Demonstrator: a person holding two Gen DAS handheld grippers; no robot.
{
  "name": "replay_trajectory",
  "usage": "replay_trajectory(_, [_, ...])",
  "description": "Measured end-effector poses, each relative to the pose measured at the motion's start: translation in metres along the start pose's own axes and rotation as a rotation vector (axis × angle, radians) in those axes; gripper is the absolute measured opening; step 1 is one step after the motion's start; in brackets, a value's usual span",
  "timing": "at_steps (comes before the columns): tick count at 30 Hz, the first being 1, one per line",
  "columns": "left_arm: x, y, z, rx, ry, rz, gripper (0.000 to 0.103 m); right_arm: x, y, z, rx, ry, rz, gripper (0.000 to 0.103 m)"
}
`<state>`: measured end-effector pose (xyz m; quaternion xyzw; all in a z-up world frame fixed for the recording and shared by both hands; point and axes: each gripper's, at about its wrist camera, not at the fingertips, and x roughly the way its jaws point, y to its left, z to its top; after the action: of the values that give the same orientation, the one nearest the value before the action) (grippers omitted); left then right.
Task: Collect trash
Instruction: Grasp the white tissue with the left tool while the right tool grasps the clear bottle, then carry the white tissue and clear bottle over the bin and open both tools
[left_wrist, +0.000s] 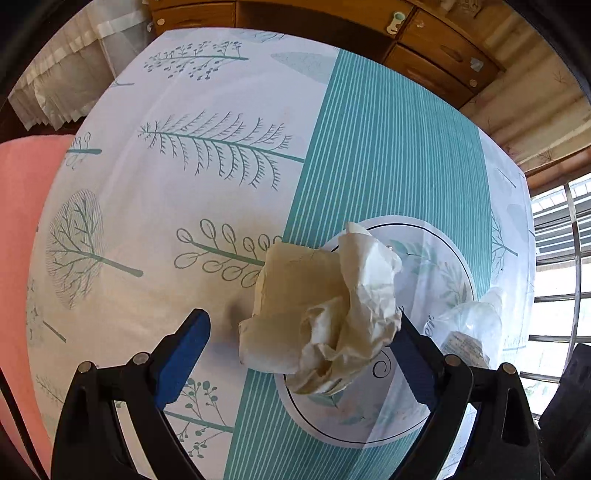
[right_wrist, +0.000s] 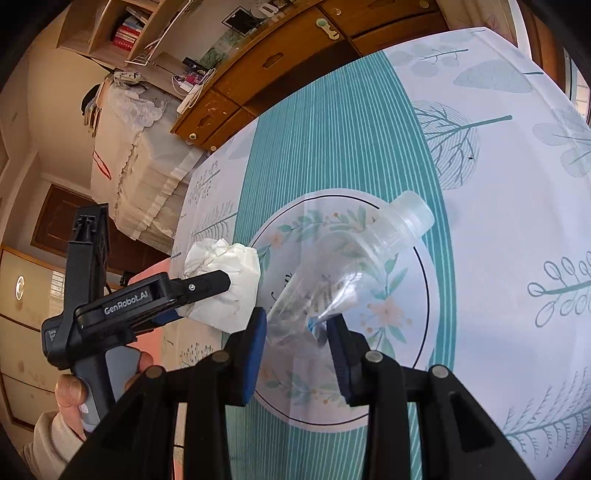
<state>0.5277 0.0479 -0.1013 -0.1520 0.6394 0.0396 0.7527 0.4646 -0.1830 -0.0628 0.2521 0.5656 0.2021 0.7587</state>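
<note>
Left wrist view, our left gripper (left_wrist: 303, 332) jaws wide around crumpled tissue (left_wrist: 321, 306) on the tabletop (left_wrist: 221, 184), not clamped, our right gripper (right_wrist: 297, 328) jaws gripping a clear plastic bottle (right_wrist: 354, 262).

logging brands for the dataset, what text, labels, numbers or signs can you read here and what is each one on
"GenRobot.AI": white lettering on the black body of the left gripper, seen from the right wrist view.
Small white print lower on that gripper's body: too small to read.
Label on the clear plastic bottle: print blurred, not readable.
Cursive script in the tablecloth round medallion: mostly covered by the crumpled paper, not readable.
</note>
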Motion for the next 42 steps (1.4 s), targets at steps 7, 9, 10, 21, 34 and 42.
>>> replay_trajectory(7, [-0.004, -0.001, -0.01, -0.007, -0.047, -0.006, 0.052, -0.006, 0.005, -0.006, -0.034, -0.005, -0.015, 0.033])
replay_trajectory(9, [-0.013, -0.005, -0.017, 0.022, -0.068, 0.005, 0.052, -0.011, 0.007, -0.01, -0.046, -0.012, -0.017, 0.033])
replay_trajectory(10, [-0.018, -0.009, -0.022, 0.044, -0.079, 0.017, 0.052, -0.013, 0.008, -0.013, -0.053, -0.015, -0.019, 0.033])
replay_trajectory(21, [-0.095, -0.019, -0.104, 0.238, -0.193, 0.003, 0.051, -0.051, 0.043, -0.072, -0.087, -0.067, -0.023, 0.032])
replay_trajectory(34, [-0.184, 0.066, -0.26, 0.319, -0.234, -0.091, 0.051, -0.122, 0.127, -0.238, -0.064, -0.096, 0.029, 0.031])
replay_trajectory(42, [-0.21, 0.122, -0.356, 0.365, -0.222, -0.125, 0.051, -0.128, 0.164, -0.346, -0.077, -0.072, 0.012, 0.031])
